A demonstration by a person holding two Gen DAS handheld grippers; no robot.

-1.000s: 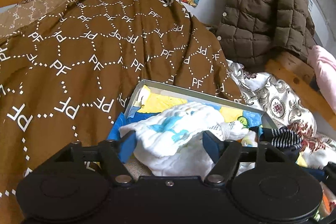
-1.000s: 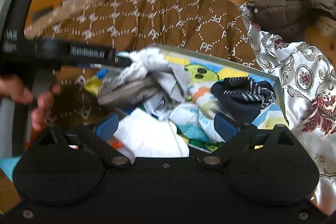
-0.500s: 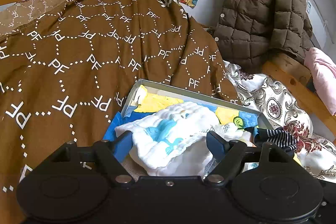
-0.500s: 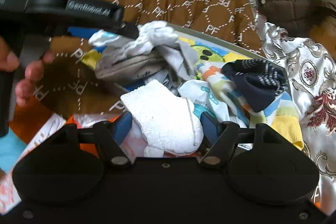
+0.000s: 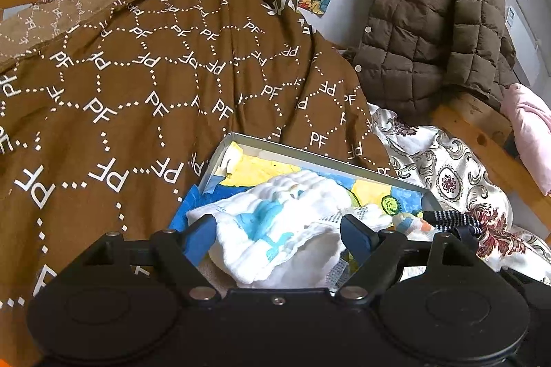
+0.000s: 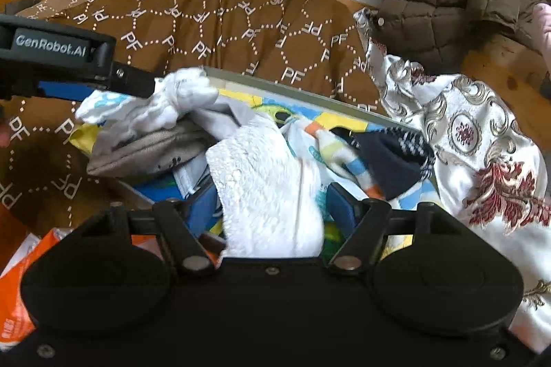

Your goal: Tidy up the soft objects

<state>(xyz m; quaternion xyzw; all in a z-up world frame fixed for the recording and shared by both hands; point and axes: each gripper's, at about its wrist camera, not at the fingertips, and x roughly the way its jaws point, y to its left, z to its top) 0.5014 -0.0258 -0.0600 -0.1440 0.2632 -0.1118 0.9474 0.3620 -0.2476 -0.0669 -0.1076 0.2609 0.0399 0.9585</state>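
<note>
the left gripper [image 5: 277, 231] has its fingers closed partway around a white muslin cloth with blue print [image 5: 275, 222], the cloth bunched between both blue pads and hanging over the near-left corner of a shallow grey-rimmed box [image 5: 310, 157]. in the right wrist view the same gripper [image 6: 151, 88] reaches in from the left, its tip buried in that cloth [image 6: 165, 108].

the right gripper [image 6: 272, 205] has its fingers pressed against a white terry cloth [image 6: 265, 181], which fills the gap between the pads and stands up over the box's near edge [image 6: 310, 96].

inside the box lie a grey-beige folded fabric [image 6: 148, 150], a navy sock with white dots [image 6: 392, 160] at the right end, and a striped colourful piece [image 6: 337, 150] beside it.

the box rests on a brown bedspread printed "pf" [image 5: 137, 98]. a white floral satin cloth [image 5: 447, 174] lies to its right, and a brown quilted jacket [image 5: 430, 22] sits behind.
</note>
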